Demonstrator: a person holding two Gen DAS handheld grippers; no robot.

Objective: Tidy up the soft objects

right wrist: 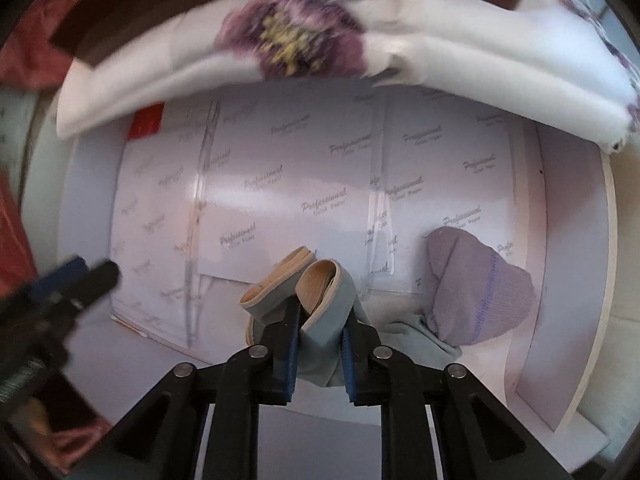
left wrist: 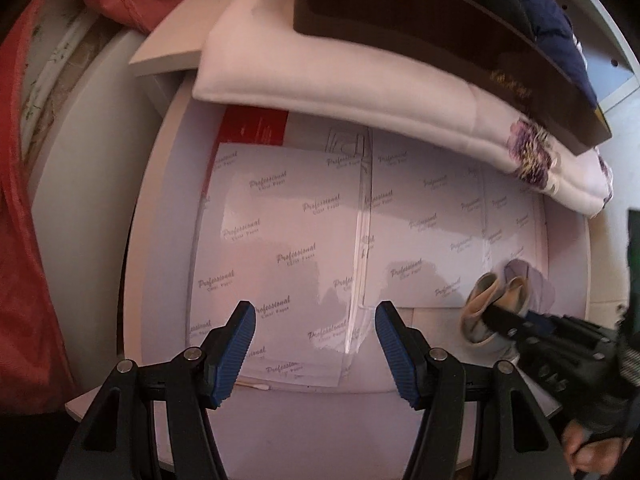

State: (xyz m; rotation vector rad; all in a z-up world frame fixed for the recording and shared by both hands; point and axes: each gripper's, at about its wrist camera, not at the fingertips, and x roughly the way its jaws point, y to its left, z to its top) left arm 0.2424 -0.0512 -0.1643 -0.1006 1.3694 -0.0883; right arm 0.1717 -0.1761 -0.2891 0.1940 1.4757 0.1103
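two black grippers with blue ribbed pads reach into a white drawer lined with printed paper. the left gripper hangs with its jaws spread wide and nothing between them, above a broad bare stretch of the lining. the drawer's left wall and near edge curve around that open floor, leaving plenty of room in the middle and left. along the far side, a folded white blanket with a purple flower print overhangs the drawer's back edge, and a dark brown box rests on top of it with dark clothes inside. red cloth hangs outside the drawer on the left. toward the right wall, the right gripper is clamped on a grey-and-beige sock, whose folded cuffs stick up past the pads. just beside it to the right, a purple sock lies on the drawer floor near the right wall, on a bit of pale grey fabric.
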